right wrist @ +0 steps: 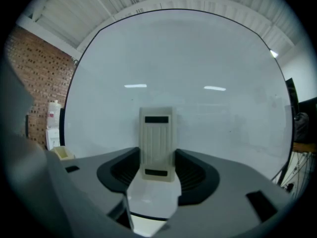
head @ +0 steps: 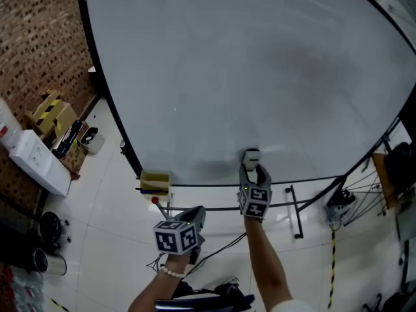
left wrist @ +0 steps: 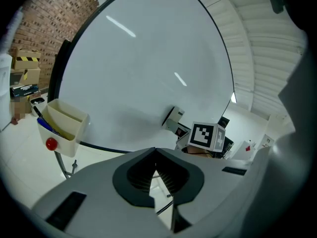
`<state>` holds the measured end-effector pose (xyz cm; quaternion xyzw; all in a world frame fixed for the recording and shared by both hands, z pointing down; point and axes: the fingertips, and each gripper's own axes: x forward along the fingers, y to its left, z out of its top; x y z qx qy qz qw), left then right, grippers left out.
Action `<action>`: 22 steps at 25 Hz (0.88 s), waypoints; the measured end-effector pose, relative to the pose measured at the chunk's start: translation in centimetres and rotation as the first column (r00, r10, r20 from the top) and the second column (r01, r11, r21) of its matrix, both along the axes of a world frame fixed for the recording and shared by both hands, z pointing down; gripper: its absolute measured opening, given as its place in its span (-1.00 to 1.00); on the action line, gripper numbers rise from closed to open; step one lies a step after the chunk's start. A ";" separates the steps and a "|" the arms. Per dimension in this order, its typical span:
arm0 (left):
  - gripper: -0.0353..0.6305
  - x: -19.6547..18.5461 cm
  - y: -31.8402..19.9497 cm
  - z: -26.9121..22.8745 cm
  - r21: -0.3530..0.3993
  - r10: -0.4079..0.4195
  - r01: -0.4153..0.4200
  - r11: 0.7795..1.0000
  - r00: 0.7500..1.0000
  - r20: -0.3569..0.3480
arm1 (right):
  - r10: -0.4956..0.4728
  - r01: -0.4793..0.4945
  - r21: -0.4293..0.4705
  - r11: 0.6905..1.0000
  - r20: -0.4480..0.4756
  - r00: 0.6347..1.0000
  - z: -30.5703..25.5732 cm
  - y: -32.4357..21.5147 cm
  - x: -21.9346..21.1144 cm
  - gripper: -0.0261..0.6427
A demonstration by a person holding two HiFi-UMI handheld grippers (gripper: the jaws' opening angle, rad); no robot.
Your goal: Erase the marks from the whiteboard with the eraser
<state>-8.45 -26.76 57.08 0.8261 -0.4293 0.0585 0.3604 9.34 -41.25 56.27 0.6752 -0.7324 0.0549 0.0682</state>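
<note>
The whiteboard (head: 247, 70) fills most of the head view and shows only faint grey smudges, no clear marks. My right gripper (head: 252, 169) is shut on a cream ribbed eraser (head: 251, 155), which it holds against the board just above its bottom edge. In the right gripper view the eraser (right wrist: 158, 133) stands upright between the jaws of the right gripper (right wrist: 158, 157). My left gripper (head: 197, 212) hangs lower and to the left, away from the board. Its jaws meet with nothing between them in the left gripper view, where the left gripper (left wrist: 155, 155) looks past the eraser (left wrist: 172, 117).
A pale yellow pen tray (head: 155, 182) with a red knob (left wrist: 51, 144) hangs at the board's lower left edge. The board's black stand legs (head: 296, 213) and cables lie on the white floor. Boxes (head: 52, 116) sit by the brick wall at left.
</note>
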 end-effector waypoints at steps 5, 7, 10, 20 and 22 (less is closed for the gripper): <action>-0.93 -4.6 -0.2 0.3 -0.009 -0.017 0.017 1.000 1.000 -0.006 | -0.009 0.009 0.010 1.000 0.012 1.000 -0.1 -0.3 -5.9 -0.17; -0.93 -6.4 -0.1 0.4 -0.009 -0.023 0.022 1.000 1.000 -0.006 | -0.006 0.006 0.001 1.000 0.015 1.000 -0.1 -0.2 -8.4 -0.17; -0.93 -9.0 -0.1 0.6 -0.008 -0.036 0.036 0.999 0.999 -0.006 | -0.018 0.018 -0.004 1.000 0.011 1.000 -0.1 -0.3 -12.0 -0.17; -0.93 -17.6 -0.1 0.9 -0.012 -0.085 0.084 0.996 0.996 -0.016 | -0.089 0.089 -0.009 0.996 0.004 0.996 -0.2 -0.7 -24.5 -0.17; -0.93 -19.1 -0.1 0.8 -0.011 -0.097 0.097 0.995 0.995 -0.019 | -0.101 0.101 -0.019 0.995 0.000 0.995 -0.1 -0.8 -27.0 -0.17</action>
